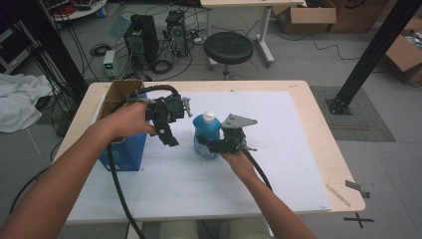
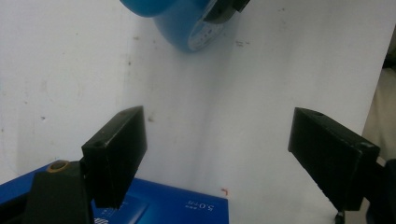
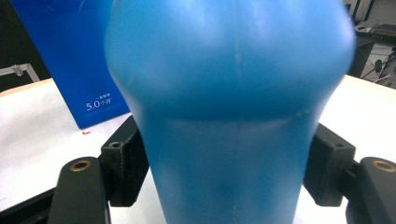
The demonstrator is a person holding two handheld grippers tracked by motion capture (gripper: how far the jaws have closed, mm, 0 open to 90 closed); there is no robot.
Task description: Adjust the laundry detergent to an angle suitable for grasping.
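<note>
A blue bottle (image 1: 206, 134) with a white cap (image 1: 209, 117) stands upright at the middle of the white mat (image 1: 278, 164). My right gripper (image 1: 215, 146) is shut on its lower body; in the right gripper view the bottle (image 3: 229, 107) sits squeezed between both jaws. My left gripper (image 1: 168, 130) hovers open above the mat, just left of the bottle and next to the blue box (image 1: 124, 149). In the left gripper view its jaws stand wide apart with nothing between them, the bottle's base (image 2: 187, 23) ahead at the top and the blue box (image 2: 163, 207) below.
The blue box, open at its top with a brown cardboard flap (image 1: 122, 92), stands at the mat's left edge. The wooden table (image 1: 323, 144) ends close on the right. A black stool (image 1: 228, 47) and computer gear (image 1: 142, 37) sit on the floor beyond.
</note>
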